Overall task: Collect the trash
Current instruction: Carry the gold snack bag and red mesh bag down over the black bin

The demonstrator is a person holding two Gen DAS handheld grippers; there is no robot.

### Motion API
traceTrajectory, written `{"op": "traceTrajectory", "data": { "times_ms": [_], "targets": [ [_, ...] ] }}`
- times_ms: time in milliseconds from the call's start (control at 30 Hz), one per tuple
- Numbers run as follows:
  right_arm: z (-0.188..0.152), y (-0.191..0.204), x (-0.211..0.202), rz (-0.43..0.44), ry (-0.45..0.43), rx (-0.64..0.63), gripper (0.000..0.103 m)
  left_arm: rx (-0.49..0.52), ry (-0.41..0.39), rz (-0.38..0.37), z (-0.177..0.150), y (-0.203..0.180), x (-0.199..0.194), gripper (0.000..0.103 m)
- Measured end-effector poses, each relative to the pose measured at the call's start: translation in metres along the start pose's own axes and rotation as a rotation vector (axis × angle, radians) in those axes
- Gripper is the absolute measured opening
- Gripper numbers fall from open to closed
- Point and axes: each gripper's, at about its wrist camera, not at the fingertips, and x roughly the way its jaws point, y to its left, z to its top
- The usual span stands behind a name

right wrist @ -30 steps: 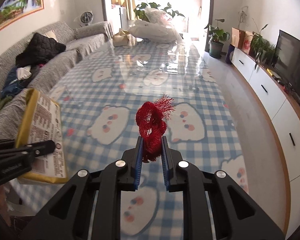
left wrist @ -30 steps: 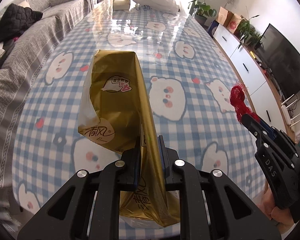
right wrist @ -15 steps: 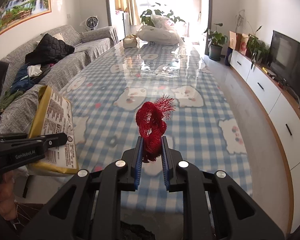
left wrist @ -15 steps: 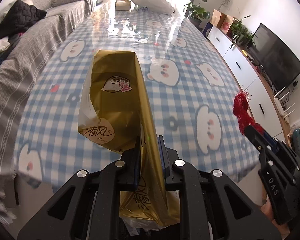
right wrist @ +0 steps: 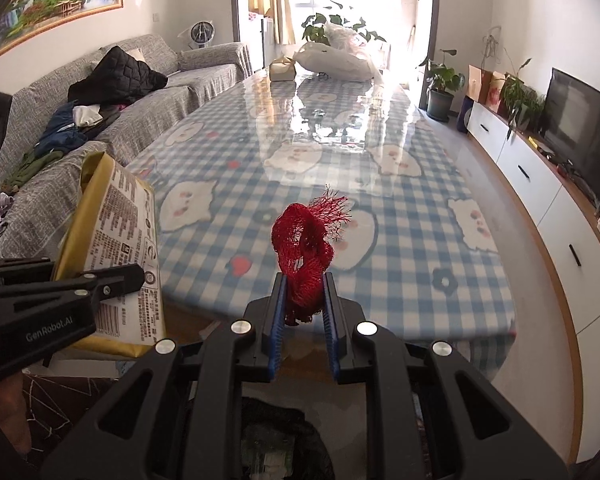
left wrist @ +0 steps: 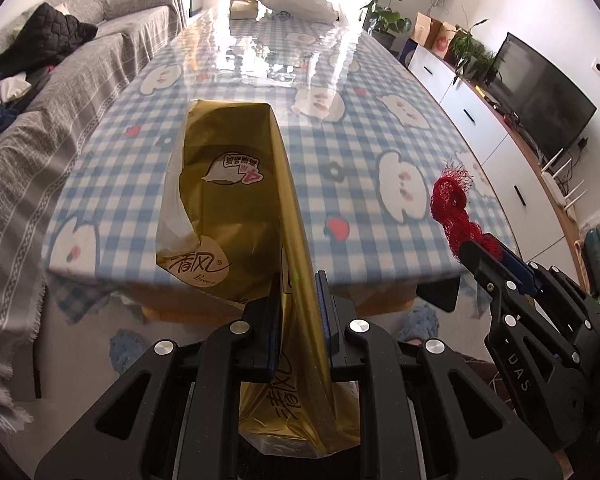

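My left gripper (left wrist: 298, 300) is shut on a gold tissue wrapper (left wrist: 228, 200), pinching its folded edge; the empty pack stands up in front of the camera. The right wrist view shows that same gold wrapper (right wrist: 116, 240) at the left, held by the left gripper (right wrist: 132, 276). My right gripper (right wrist: 304, 300) is shut on a bunched red mesh net (right wrist: 306, 240). From the left wrist view the red net (left wrist: 454, 212) and the right gripper (left wrist: 480, 252) appear at the right. Both grippers hang off the near end of the blue checked table (right wrist: 400, 240).
A grey sofa (right wrist: 148, 112) with a black jacket and clothes runs along the table's left. White bags (right wrist: 336, 60) and a box sit at the far end. White cabinets (right wrist: 548, 200) and a TV line the right wall. A dark opening (right wrist: 284, 440) lies below the right gripper.
Both grippers have drawn back from over the table to beyond its near edge, still holding the wrapper and the net. The floor and slippers now show under the left gripper.
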Motion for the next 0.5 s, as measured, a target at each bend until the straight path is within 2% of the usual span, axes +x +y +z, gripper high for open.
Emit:
{"op": "traceTrajectory", "data": {
  "times_ms": [100, 500],
  "targets": [
    [-0.012, 0.003, -0.005, 0.006, 0.011, 0.002, 0.017, 0.001, 0.005, -0.022, -0.013, -0.001, -0.004, 0.014],
    [-0.073, 0.012, -0.014, 0.016, 0.07, -0.008, 0.017, 0.027, 0.044, -0.028, -0.067, -0.011, 0.002, 0.014]
  ]
}}
